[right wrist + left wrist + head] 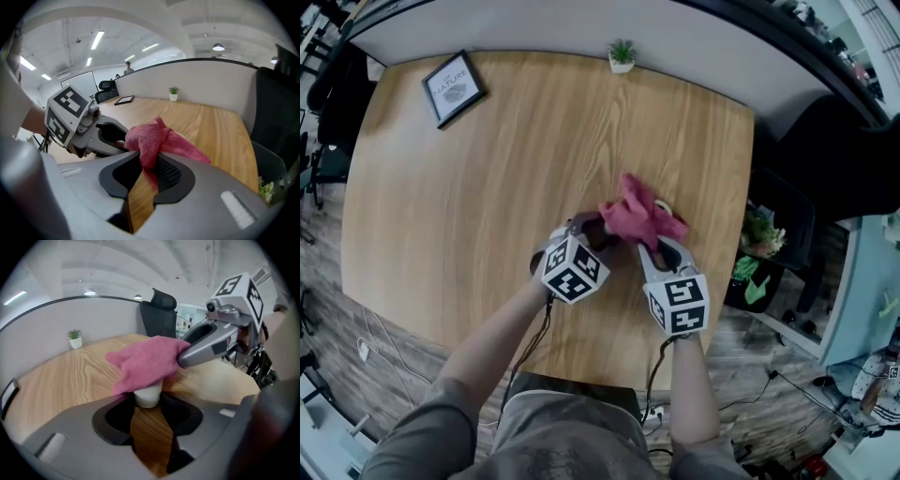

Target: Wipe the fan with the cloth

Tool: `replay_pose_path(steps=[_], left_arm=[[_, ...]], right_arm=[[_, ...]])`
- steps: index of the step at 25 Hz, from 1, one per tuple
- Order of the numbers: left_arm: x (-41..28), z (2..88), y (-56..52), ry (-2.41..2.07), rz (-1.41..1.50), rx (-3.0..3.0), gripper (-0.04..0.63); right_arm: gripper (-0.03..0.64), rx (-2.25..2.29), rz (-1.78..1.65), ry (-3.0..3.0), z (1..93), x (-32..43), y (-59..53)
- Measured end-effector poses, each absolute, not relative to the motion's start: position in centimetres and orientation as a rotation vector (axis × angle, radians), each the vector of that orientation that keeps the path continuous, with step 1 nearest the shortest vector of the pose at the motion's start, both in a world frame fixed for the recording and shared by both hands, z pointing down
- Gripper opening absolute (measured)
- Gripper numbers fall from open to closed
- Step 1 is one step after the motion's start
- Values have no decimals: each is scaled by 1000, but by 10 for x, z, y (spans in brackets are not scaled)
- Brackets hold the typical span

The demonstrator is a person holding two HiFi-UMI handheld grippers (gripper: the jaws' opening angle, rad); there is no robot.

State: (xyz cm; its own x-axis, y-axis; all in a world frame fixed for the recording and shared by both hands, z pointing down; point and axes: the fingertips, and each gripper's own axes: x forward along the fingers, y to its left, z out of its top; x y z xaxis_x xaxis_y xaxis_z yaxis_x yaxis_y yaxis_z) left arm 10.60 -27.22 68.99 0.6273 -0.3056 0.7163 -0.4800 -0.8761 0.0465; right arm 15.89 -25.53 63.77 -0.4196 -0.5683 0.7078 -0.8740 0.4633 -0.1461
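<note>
A: Head view first: where does the fan lie from the two tools?

B: Nearly all of it is buried under the pink cloth (637, 217), close to the near edge of the wooden table (469, 187). The left gripper (598, 228) comes at the bundle from the left and the right gripper (650, 240) from the right, with their tips almost meeting there.

A: What does each one grasp?

B: In the left gripper view, its jaws are clamped on a white round stem, which I take for the fan (148, 397). In the right gripper view, its jaws are pinched on a fold of the cloth, and the rest spills forward past the tips.

A: Which way does the fan run?

B: The stem leads straight away from the left jaws and vanishes under the cloth. I cannot see the head. The cloth lies on top of the fan, touching it, and the right hand carries it. I judge that a wiping stroke has to travel along that stem.

A: Is anything readable?

B: The framed print (453, 87) at the table's far left corner says "NATURE". The potted plant (622, 54) bears no words, and the marker cubes (574, 270) show only black-and-white squares.
</note>
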Motion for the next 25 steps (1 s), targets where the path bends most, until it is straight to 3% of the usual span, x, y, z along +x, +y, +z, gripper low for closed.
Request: replay_pose_path(steps=[8, 22, 25], left_arm=[[106, 689, -272, -640, 1090, 2622, 178], [105, 690, -272, -640, 1089, 2610, 176], [106, 690, -272, -637, 1088, 2612, 175]], right_arm=[[81, 1475, 685, -2026, 630, 229, -289], [81, 1039, 723, -2244, 644, 103, -272], [81, 1003, 702, -2231, 647, 106, -260]])
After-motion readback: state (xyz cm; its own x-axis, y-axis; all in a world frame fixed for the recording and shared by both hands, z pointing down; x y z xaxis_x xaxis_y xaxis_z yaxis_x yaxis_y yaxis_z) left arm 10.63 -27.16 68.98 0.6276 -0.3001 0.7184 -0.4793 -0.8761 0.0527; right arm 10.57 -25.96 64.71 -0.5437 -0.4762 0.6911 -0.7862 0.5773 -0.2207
